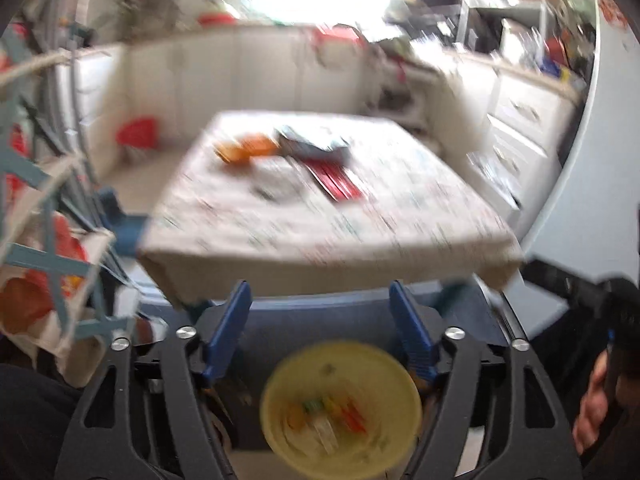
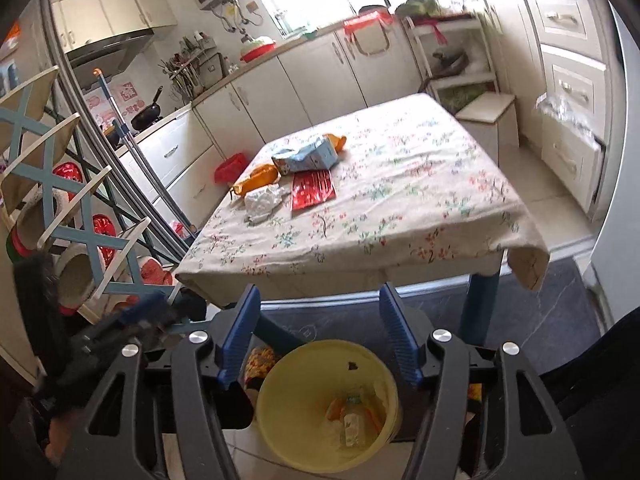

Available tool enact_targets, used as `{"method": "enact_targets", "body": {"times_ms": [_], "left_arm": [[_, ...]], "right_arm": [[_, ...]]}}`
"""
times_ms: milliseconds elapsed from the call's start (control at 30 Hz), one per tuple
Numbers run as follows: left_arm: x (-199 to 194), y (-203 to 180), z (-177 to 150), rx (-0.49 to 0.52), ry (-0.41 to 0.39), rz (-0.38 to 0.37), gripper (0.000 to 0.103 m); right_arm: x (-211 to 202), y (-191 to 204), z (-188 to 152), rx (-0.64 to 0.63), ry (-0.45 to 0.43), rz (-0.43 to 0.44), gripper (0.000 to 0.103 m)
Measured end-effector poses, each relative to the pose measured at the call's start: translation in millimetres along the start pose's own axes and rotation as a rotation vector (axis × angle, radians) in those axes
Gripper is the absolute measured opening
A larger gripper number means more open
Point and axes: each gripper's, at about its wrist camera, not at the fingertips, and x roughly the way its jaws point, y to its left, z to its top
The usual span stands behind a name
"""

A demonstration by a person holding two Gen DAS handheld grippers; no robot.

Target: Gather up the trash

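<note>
Now both grippers, left gripper (image 1: 320, 304) and right gripper (image 2: 318, 308), are hanging with jaws spread and empty over the yellow bin (image 2: 328, 404); next, grabbing the wrappers (image 2: 304, 156) on the desk (image 2: 400, 208).

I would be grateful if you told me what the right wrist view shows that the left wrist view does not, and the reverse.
Only the right wrist view shows the crumpled white paper, the frying pan and the left gripper.

Only the left wrist view shows a hand at the right edge.

Both show the table, red packet, blue carton, orange wrapper and yellow bin holding trash.
</note>
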Motion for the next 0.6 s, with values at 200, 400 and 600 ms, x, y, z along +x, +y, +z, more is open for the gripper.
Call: {"method": "enact_targets", "body": {"times_ms": [200, 400, 600], "left_arm": [[-31.5, 22.6, 16.5, -0.088, -0.193, 0.117, 0.081], [-50.0, 40.9, 23.4, -0.164, -0.275, 0.179, 0.083], [-49.8, 40.2, 22.4, -0.166, -0.281, 0.183, 0.085]], "right_arm": [[-8.6, 13.1, 2.1, -0.077, -0.057, -0.017, 0.061], [-12.6, 20.7, 4.1, -0.117, -0.092, -0.015, 0.062], [-12.4, 20.2, 4.6, -0.114, -0.097, -0.016, 0.062]]}}
